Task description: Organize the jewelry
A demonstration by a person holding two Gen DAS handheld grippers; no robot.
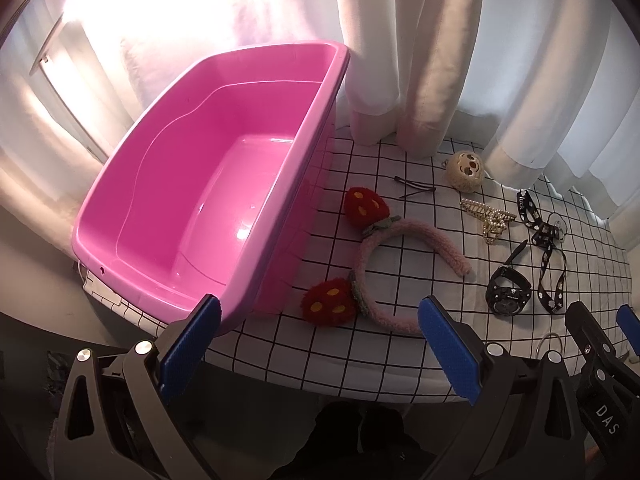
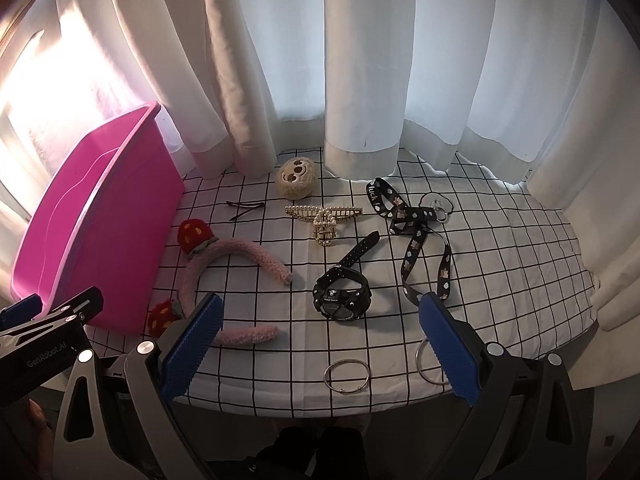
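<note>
Showing bin (image 1: 208, 184) interior only left view; two rings (image 2: 346, 376), possibly bangles, only right view; both fingers wide apart, holding nothing.

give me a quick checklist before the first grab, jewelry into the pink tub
1. Left gripper open, nothing held: ok.
2. Right gripper open, nothing held: ok.
3. Pink tub upright with nothing inside: ok.
4. Black watch lies apart from the headband and lanyard: ok.
5. Two metal rings near the table's front edge, one partly hidden behind the right finger: not ok.
6. Hairpins lie flat on the cloth, grip margin: cannot tell.
</note>
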